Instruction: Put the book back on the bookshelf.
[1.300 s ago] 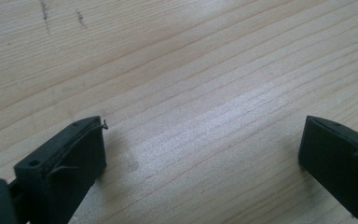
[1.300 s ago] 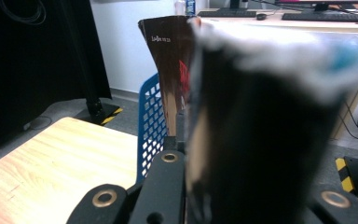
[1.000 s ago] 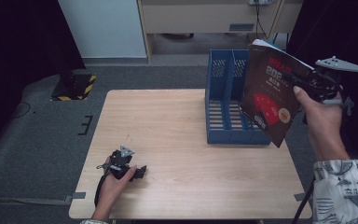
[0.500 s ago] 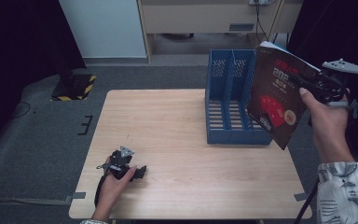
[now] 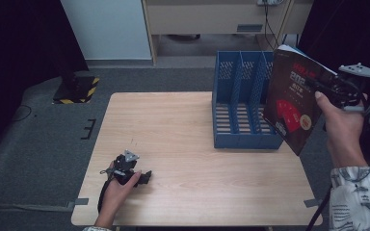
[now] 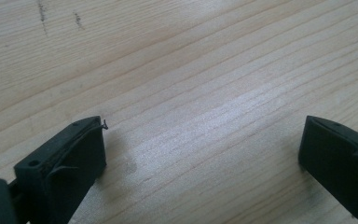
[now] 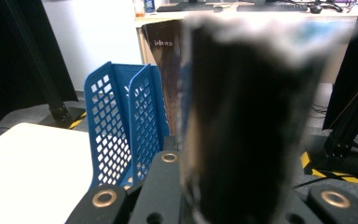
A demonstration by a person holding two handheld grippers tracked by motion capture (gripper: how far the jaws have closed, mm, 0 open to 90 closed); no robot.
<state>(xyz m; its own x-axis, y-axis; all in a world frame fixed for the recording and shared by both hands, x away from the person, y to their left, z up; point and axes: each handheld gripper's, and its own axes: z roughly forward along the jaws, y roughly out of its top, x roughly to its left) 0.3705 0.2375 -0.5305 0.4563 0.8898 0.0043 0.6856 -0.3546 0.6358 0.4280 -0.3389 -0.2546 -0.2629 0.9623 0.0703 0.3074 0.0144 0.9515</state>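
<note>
A dark-covered book [image 5: 293, 107] with red graphics hangs tilted in the air just right of the blue three-slot file rack [image 5: 238, 110]. My right gripper [image 5: 323, 87] is shut on its right edge. In the right gripper view the book [image 7: 247, 107] is a close blur between the jaws, with the rack [image 7: 116, 121] to its left. My left gripper [image 5: 144, 177] lies on the wooden table [image 5: 183, 130] near the front left, held by a hand. Its jaws stand wide apart over bare wood [image 6: 191, 70], with nothing between them.
The rack stands at the table's back right. A yellow-and-black striped stand base [image 5: 74, 89] sits on the grey floor to the left. A white panel [image 5: 103, 29] and a beige desk [image 5: 212, 17] stand behind the table.
The book and the right hand have drifted slightly to the right. The left gripper has stayed where it was.
</note>
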